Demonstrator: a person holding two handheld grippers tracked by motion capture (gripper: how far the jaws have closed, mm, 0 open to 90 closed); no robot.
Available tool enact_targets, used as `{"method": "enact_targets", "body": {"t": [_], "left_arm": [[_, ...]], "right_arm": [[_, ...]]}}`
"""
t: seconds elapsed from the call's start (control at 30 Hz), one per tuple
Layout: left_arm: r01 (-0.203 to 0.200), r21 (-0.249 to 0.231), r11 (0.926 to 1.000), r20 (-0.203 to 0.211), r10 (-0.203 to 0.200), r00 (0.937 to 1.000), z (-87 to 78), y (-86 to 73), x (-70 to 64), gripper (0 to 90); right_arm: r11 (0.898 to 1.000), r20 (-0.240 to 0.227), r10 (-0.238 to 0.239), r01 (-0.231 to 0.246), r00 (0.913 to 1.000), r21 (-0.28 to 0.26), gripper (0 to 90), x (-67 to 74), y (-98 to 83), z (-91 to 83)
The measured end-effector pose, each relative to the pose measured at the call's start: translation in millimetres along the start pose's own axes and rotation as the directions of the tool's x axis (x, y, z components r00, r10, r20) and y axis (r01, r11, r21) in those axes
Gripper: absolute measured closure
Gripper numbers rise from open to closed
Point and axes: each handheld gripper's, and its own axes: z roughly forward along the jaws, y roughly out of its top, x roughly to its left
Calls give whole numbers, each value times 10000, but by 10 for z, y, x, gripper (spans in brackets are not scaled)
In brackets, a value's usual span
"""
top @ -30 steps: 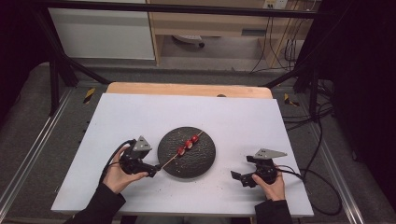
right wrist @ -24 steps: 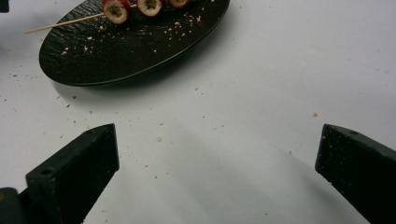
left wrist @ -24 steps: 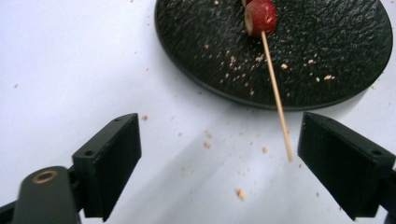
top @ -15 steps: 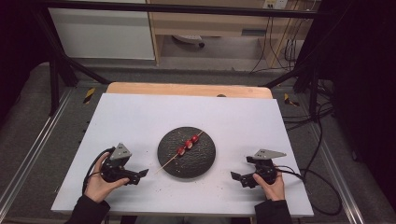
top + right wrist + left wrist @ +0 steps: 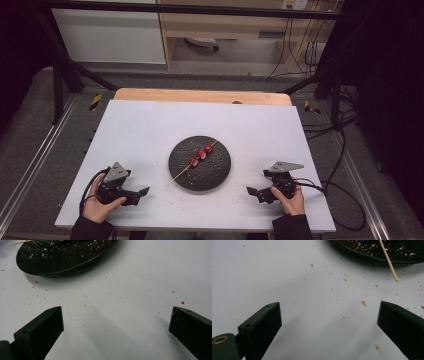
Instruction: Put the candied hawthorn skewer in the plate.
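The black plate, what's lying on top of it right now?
On the black plate lies a wooden skewer threaded with three red pieces, its bare end sticking out over the rim, plus scattered crumbs. The plate surface under the pieces is covered.

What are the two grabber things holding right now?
Nothing. The left gripper and right gripper both stand open over the white table; the skewer lies on the black plate.

Grey floor (image 5: 30, 130), wooden shelf unit (image 5: 230, 25)
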Motion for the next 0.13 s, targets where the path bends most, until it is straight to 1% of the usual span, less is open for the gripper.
{"method": "enact_targets", "body": {"t": [0.07, 0.13], "left_arm": [[-74, -17, 10000, 32, 74, 10000, -4, -4, 5, 51], [-36, -8, 10000, 22, 36, 10000, -2, -9, 10, 51]], "right_arm": [[10000, 19, 19, -19, 10000, 40, 7, 3, -2, -1], [10000, 5, 15, -15, 10000, 44, 6, 4, -3, -5]]}}
